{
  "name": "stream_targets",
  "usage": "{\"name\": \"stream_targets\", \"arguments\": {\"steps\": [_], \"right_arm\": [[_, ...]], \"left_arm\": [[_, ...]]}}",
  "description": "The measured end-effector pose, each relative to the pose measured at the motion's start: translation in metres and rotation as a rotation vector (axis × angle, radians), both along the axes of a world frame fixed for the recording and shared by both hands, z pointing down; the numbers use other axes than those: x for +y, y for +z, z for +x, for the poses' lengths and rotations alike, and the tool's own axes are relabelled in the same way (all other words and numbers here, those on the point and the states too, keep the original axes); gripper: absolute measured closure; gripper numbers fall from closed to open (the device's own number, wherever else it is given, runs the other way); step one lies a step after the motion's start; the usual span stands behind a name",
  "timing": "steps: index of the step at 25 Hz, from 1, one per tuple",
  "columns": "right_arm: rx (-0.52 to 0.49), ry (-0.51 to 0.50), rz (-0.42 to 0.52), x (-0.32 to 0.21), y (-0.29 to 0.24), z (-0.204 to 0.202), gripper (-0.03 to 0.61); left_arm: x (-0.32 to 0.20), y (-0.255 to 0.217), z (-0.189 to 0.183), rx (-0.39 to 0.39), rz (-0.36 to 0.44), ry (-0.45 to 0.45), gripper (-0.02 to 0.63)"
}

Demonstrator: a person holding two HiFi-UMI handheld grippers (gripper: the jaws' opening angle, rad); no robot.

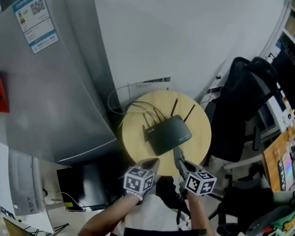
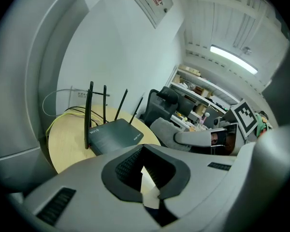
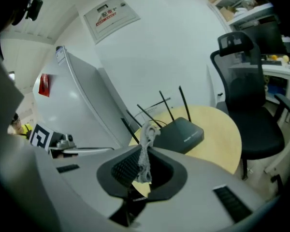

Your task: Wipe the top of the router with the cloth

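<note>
The black router (image 1: pixel 168 134) with several upright antennas lies on a round wooden table (image 1: pixel 199 119). It also shows in the left gripper view (image 2: pixel 113 135) and in the right gripper view (image 3: pixel 181 134). My right gripper (image 3: pixel 144 152) is shut on a grey cloth (image 3: pixel 146 141), which sticks up from between its jaws. It hovers at the table's near edge (image 1: pixel 179 160), just short of the router. The cloth (image 2: pixel 166 128) bulges ahead of that gripper in the left gripper view. Beside it, my left gripper (image 1: pixel 151 164) is shut with nothing in it (image 2: pixel 141 151).
A tall grey fridge (image 1: pixel 49 82) stands close against the table's left side. Router cables (image 1: pixel 120 104) loop off the table's far edge toward the wall. A black office chair (image 1: pixel 241 112) sits to the right, with a cluttered desk (image 1: pixel 285 156) beyond it.
</note>
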State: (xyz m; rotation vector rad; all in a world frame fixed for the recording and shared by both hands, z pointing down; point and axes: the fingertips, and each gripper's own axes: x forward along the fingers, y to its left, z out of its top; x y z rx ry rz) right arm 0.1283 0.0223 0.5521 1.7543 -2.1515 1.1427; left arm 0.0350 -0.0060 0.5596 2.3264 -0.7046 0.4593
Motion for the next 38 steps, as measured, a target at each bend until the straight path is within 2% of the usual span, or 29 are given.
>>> {"name": "stream_targets", "arguments": {"steps": [7, 12, 18, 30, 38], "right_arm": [[0.044, -0.231, -0.072, -0.083, 0.031, -0.018, 0.543], [0.084, -0.356, -0.11, -0.131, 0.052, -0.036, 0.543], [0.154, -0.487, -0.212, -0.167, 0.085, -0.063, 0.543], [0.203, -0.582, -0.342, -0.19, 0.138, -0.087, 0.543], [0.177, -0.567, -0.346, -0.199, 0.143, -0.088, 0.543]], "left_arm": [[-0.043, 0.024, 0.002, -0.026, -0.055, -0.116, 0.615], [-0.066, 0.041, -0.003, -0.036, -0.084, -0.191, 0.615], [-0.078, 0.057, -0.012, -0.039, -0.126, -0.263, 0.615], [-0.092, 0.07, -0.027, -0.044, -0.167, -0.352, 0.615], [-0.102, 0.074, -0.023, -0.058, -0.175, -0.356, 0.616]]}}
